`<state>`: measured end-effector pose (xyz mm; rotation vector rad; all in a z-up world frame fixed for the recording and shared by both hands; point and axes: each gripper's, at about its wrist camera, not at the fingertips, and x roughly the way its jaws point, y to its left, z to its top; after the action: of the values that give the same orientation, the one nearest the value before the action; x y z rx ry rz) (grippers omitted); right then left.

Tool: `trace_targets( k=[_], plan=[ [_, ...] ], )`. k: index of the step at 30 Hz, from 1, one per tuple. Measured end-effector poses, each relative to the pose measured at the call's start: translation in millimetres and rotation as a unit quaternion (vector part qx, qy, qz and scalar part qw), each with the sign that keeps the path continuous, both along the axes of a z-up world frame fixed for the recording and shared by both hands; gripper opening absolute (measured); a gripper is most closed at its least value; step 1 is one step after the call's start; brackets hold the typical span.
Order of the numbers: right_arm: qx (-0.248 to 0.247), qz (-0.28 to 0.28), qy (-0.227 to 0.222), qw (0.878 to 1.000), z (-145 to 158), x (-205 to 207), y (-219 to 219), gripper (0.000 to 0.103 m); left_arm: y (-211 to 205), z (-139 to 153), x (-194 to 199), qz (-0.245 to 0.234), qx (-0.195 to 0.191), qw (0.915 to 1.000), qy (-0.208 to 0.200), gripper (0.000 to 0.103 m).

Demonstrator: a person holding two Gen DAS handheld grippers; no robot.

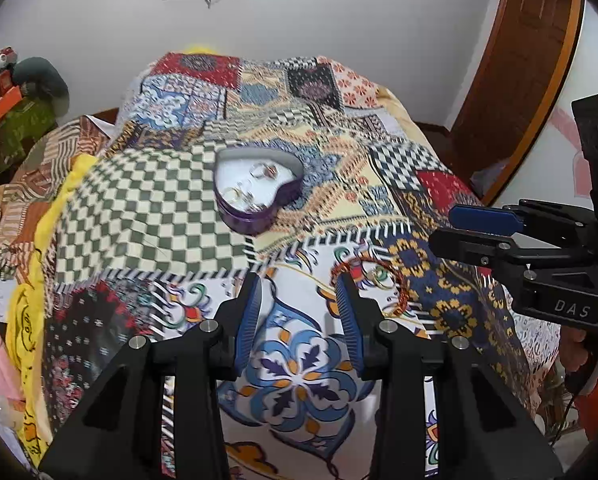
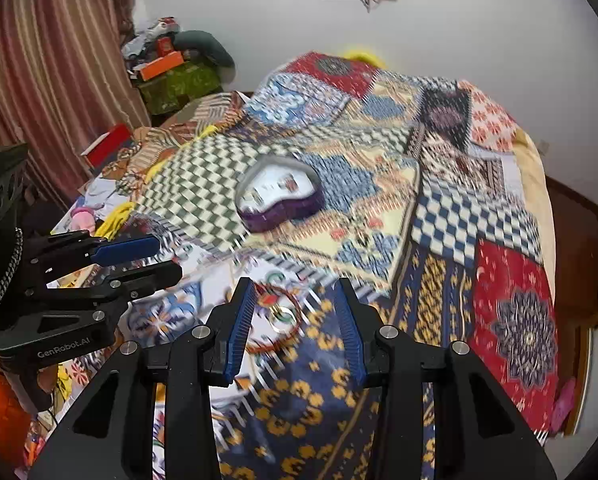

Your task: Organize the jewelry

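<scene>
A purple heart-shaped jewelry box [image 1: 255, 190] stands open on the patchwork bedspread [image 1: 147, 208], with several rings and earrings on its white lining. It also shows blurred in the right wrist view [image 2: 277, 196]. A red-orange beaded bangle [image 1: 399, 286] lies on the spread with a gold ring [image 1: 381, 274] inside its loop. In the right wrist view the bangle [image 2: 295, 322] and the ring [image 2: 281, 316] lie between my open right gripper's [image 2: 295, 284] fingers. My left gripper [image 1: 299, 280] is open and empty, just left of the bangle.
The bed fills both views. A yellow cloth [image 1: 39, 280] and pink items hang at its left edge. Green boxes and clutter [image 2: 175, 76] stand at the far left by a striped curtain [image 2: 51, 64]. A wooden door [image 1: 523, 64] is at the right.
</scene>
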<state>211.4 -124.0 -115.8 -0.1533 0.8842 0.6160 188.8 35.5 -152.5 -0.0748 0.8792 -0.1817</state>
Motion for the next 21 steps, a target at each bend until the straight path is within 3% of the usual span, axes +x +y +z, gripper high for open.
trace_targets(
  k=[9,13,20,21],
  plan=[
    [-0.016,-0.016,0.016,1.000,-24,-5,-17,0.037,-14,-33,18,-0.009,0.001,0.9993,0.036,0.038],
    [-0.010,-0.022,0.030,0.999,-30,-2,-23,0.037,-19,-36,21,-0.009,0.001,0.9996,0.028,0.038],
    [-0.001,-0.027,0.043,0.999,-37,1,-29,0.037,-26,-36,26,-0.018,0.007,0.9996,0.021,0.026],
    [-0.001,-0.028,0.044,0.999,-38,1,-29,0.037,-27,-35,26,-0.022,0.004,0.9996,0.020,0.020]
  ],
)
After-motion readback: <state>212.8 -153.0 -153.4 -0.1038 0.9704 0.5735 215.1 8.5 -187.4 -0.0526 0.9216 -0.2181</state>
